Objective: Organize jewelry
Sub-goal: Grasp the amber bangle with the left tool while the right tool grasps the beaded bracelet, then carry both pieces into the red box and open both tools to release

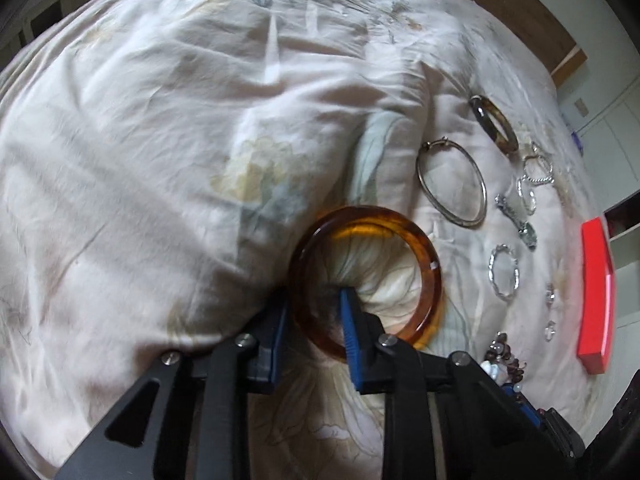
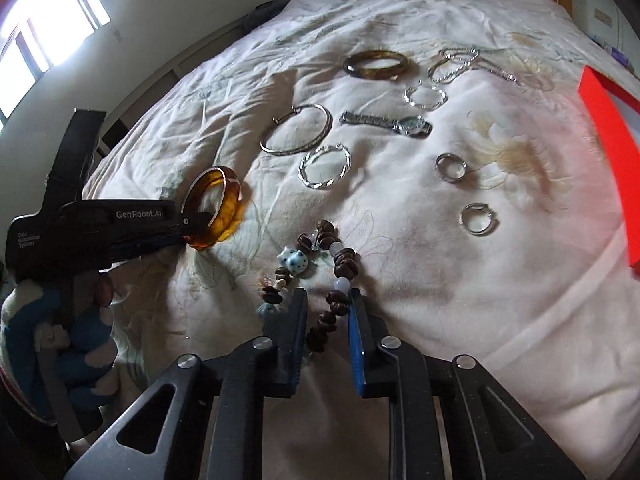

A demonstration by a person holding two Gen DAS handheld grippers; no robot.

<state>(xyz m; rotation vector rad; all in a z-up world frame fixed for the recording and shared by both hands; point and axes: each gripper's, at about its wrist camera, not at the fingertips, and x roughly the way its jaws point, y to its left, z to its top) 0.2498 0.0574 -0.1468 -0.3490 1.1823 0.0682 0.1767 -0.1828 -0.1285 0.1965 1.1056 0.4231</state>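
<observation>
An amber bangle (image 1: 380, 228) lies on a pale flowered bedspread (image 1: 160, 160). My left gripper (image 1: 314, 304) is shut on its near rim, one blue pad inside the ring and the other outside. In the right wrist view the amber bangle (image 2: 228, 200) stands tilted up off the cloth in the left gripper (image 2: 188, 228). A brown bead bracelet (image 2: 340, 260) with pale beads and a small ceramic charm lies in front of my right gripper (image 2: 327, 300). One strand runs between the open jaws, close to the blue pad, with a gap on the other side.
Further back lie a thin silver bangle (image 2: 329, 128), a dark mottled bangle (image 2: 360, 72), a silver watch (image 2: 408, 124), twisted silver bangles (image 2: 347, 160) and two small rings (image 2: 438, 164). A red box (image 2: 608, 140) sits at the right edge. A gloved hand (image 2: 80, 340) holds the left gripper.
</observation>
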